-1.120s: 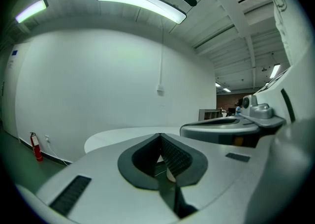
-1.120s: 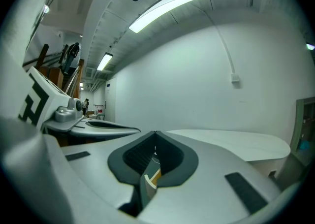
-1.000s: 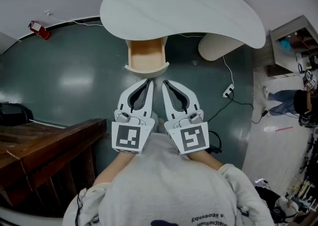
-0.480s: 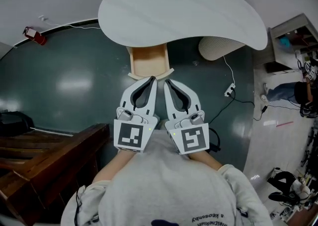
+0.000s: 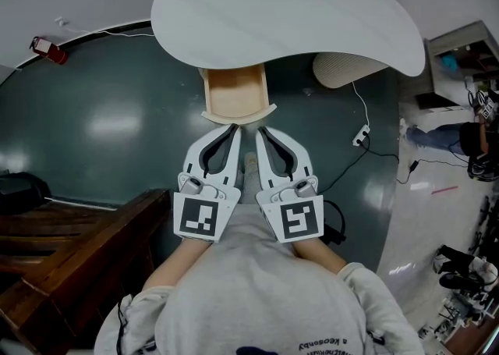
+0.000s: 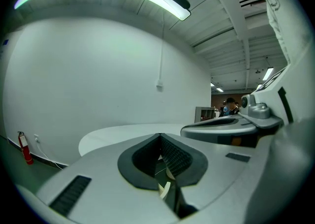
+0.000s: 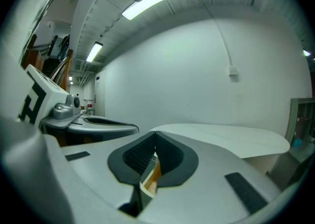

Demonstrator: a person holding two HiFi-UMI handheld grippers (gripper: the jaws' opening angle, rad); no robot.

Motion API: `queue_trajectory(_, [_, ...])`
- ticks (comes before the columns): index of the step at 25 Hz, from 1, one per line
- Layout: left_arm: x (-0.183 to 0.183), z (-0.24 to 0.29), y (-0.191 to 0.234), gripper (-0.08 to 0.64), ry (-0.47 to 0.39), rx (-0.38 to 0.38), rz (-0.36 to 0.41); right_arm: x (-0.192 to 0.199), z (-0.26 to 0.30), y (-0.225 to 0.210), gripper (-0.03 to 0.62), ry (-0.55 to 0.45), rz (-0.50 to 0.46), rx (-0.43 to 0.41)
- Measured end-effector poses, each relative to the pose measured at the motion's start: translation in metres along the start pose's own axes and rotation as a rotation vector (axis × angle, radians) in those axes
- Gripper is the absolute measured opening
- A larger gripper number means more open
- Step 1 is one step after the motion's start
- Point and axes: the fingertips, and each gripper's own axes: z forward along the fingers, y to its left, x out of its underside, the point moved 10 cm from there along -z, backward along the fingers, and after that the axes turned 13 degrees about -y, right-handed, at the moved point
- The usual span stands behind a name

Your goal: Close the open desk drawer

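The desk drawer [image 5: 234, 96] stood pulled out from under the white desktop [image 5: 288, 10], its pale wooden inside bare and its curved front panel [image 5: 238, 116] facing the person. Both grippers were held side by side, pointing at that front. The left gripper [image 5: 233, 128] had its tips right at the panel's lower edge, and the right gripper [image 5: 262, 130] sat close beside it, a little short of the panel. Whether either tip actually touched the wood could not be told from the head view. In the left gripper view the two jaws met at their tips with nothing clamped between them, and only a sliver of the drawer showed through the opening behind the tips. The right gripper view showed the same: jaws brought together, empty, with a strip of pale wood visible beyond them. The person's grey sweatshirt [image 5: 265, 291] filled the bottom of the head view. Around the desk lay a dark green floor [image 5: 101, 127]. A red fire extinguisher [image 5: 49, 47] stood by the wall at the far left, and dark wooden furniture [image 5: 70, 244] sat near the person's left side. To the right of the desk a white cable [image 5: 360, 111] ran down to a plug [image 5: 359, 141] on the floor.
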Motion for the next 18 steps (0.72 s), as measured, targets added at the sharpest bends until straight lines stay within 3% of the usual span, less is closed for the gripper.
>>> queue_trajectory(5, [0.030,-0.001,0.008,0.009,0.032,0.017,0.027,0.031,0.005,0.000,0.015,0.043,0.025,0.005])
queue_trajectory(18, [0.100,0.008,0.025,0.010,0.107,0.014,-0.010,0.099,0.027,-0.012,0.015,0.121,0.046,-0.006])
